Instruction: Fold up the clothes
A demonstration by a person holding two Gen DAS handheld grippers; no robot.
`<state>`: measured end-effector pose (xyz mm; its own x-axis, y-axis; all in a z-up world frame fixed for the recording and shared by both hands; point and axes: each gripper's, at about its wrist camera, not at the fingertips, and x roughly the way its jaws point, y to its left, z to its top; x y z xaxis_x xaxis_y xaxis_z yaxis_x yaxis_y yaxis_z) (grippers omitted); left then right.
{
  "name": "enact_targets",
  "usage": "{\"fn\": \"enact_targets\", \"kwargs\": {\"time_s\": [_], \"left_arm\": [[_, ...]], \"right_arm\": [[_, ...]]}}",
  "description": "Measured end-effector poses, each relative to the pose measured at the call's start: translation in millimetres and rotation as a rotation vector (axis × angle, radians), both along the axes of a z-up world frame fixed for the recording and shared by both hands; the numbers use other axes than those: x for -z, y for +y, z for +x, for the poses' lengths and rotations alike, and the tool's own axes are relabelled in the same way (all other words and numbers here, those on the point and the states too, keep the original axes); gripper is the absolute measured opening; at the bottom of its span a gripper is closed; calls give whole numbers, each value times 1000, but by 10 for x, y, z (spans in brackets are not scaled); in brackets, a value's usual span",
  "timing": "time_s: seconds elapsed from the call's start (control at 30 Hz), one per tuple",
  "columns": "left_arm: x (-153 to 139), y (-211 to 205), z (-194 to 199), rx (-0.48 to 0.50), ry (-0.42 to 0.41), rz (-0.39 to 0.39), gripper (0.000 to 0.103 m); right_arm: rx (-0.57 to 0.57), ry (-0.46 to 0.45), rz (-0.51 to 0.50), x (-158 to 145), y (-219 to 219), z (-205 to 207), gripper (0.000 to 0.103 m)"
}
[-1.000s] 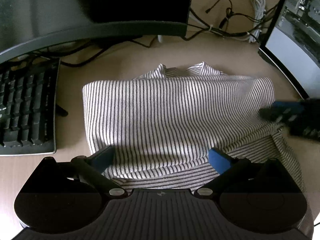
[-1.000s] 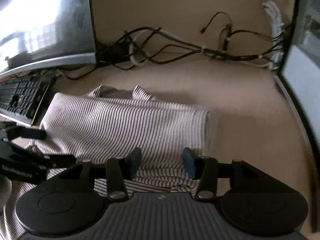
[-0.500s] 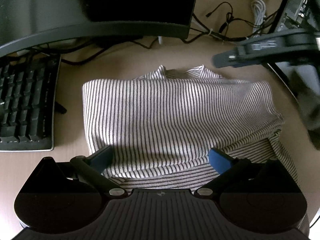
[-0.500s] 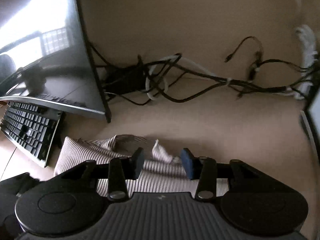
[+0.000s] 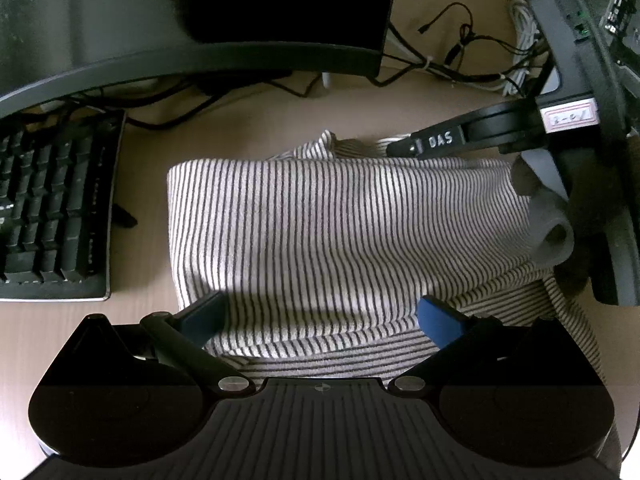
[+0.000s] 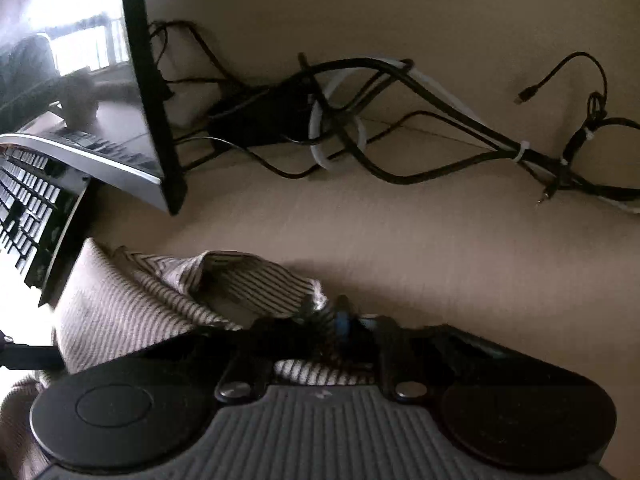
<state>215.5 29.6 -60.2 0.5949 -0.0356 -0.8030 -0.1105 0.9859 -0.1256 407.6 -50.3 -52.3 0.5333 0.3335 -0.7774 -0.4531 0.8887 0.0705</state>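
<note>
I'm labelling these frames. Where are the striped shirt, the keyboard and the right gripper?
striped shirt (image 5: 340, 232): left wrist view, middle of the folded top layer.
keyboard (image 5: 52, 208): left wrist view, its keys.
right gripper (image 6: 340, 322): right wrist view, closed fingertips pinching the shirt's collar edge.

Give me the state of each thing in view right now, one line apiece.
Striped shirt: folded over on the desk, collar end at the far side.
Right gripper: just closed, shut on the shirt's collar edge.
Left gripper: open, fingers spread over the shirt's near edge, not pinching.
Monitor: screen dark.
Keyboard: flat on the desk, untouched.
Cables: tangled, loose behind the shirt.
</note>
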Motion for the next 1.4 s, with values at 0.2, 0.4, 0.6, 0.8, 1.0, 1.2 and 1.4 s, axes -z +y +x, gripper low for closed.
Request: {"fn": "enact_targets", "kwargs": {"time_s": [0.2, 0.4, 0.6, 0.8, 1.0, 1.2, 1.4], "left_arm": [[-85, 113, -81, -16, -3, -49, 103], [-199, 308, -388, -38, -26, -64, 103], [-546, 478, -516, 5, -137, -100, 103], [-993, 265, -205, 102, -289, -49, 103], [-733, 96, 190, 21, -167, 24, 103], [-362, 129, 3, 15, -51, 25, 97], [-276, 81, -404, 14, -52, 67, 78]], "right_arm": [[37, 17, 200, -358, -275, -277, 7], [9, 39, 320, -689, -535, -976, 7], [64, 112, 313, -357, -567, -1451, 7], [92, 64, 271, -201, -415, -1624, 7], [96, 46, 269, -151, -455, -1750, 7], [84, 46, 251, -82, -504, -1875, 7], [74, 72, 234, -113, -548, -1909, 7]]}}
